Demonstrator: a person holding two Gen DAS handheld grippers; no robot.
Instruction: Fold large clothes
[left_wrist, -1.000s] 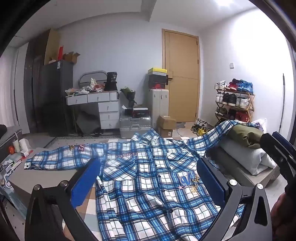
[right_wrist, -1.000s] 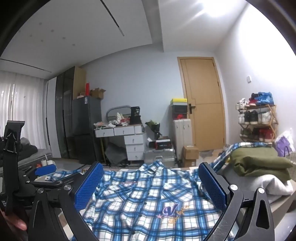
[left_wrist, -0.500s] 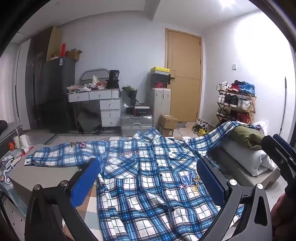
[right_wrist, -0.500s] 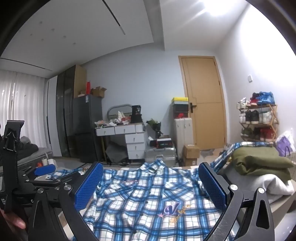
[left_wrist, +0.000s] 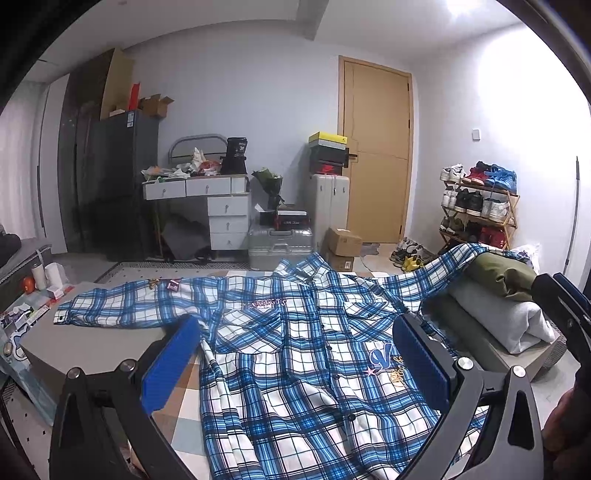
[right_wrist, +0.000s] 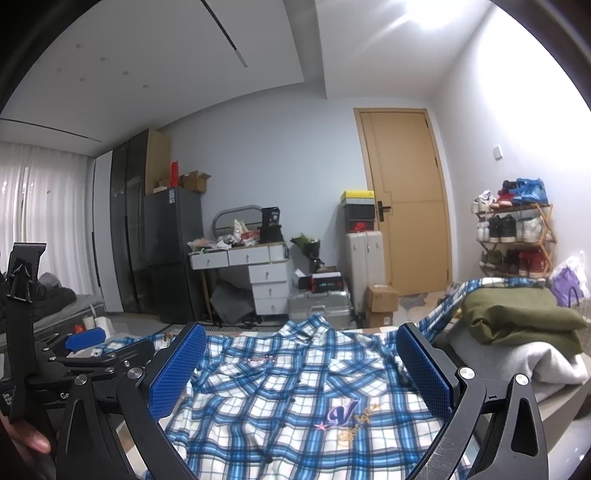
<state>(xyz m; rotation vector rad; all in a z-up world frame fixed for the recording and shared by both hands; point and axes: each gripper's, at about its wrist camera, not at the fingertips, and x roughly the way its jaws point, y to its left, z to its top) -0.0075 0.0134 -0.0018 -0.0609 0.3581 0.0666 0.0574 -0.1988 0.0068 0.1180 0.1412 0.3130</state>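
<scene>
Garment: plaid shirt (left_wrist: 295, 354) lies face up, buttoned, spread flat on the tabletop (left_wrist: 85, 347), collar pointing away from both cameras.
Long axis: sleeves run left to right; body runs toward the person.
Left gripper (left_wrist: 295, 363): released, jaws wide, empty, above the shirt's left side seam.
Right gripper (right_wrist: 301, 371): released, empty, above the chest logo.
Nearer reach: left sleeve (left_wrist: 122, 308) lies flat, ahead-left of the left gripper.
Obstruction: right sleeve drapes up over the folded pile (right_wrist: 517, 332); judged likely to snag when folded.
</scene>
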